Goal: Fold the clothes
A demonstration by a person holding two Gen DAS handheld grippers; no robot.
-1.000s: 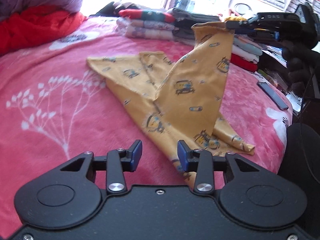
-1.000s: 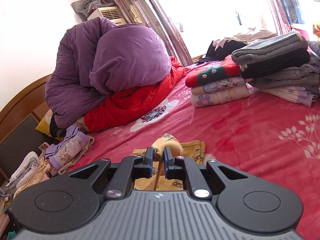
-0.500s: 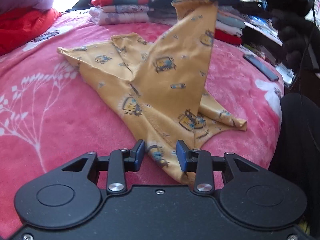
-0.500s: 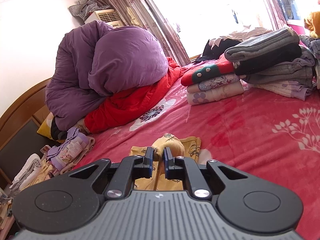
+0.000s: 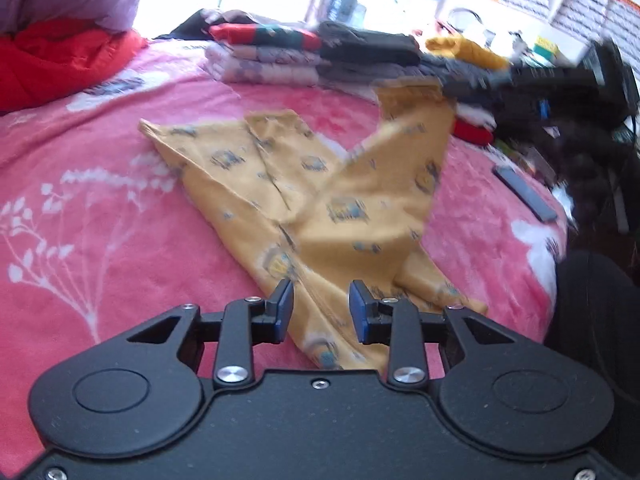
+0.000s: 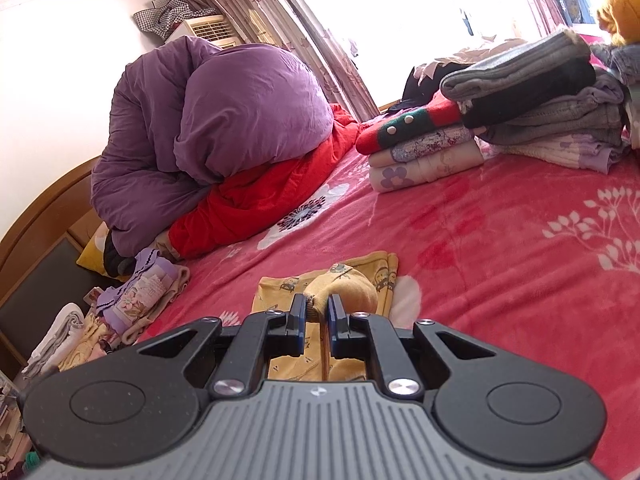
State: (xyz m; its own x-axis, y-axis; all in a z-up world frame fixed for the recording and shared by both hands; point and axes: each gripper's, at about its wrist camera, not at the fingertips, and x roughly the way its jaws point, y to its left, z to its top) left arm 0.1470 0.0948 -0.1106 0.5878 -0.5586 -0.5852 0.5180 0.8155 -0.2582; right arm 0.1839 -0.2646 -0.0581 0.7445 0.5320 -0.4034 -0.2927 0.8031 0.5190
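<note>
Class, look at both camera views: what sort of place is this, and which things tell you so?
Most likely a home bedroom. A pink floral fleece blanket covers a bed with a curved wooden headboard, a bundled purple duvet lies on it, and stacks of folded clothes sit near a curtained window.

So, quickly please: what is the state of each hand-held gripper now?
Left hand-held gripper: open, holding nothing; the yellow garment lies between its fingers.
Right hand-held gripper: closed on the yellow garment, lifting one corner.

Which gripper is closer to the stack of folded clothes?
Right. The right gripper, pinching the yellow garment, is raised just before the folded stack; the left gripper sits across the bed.
</note>
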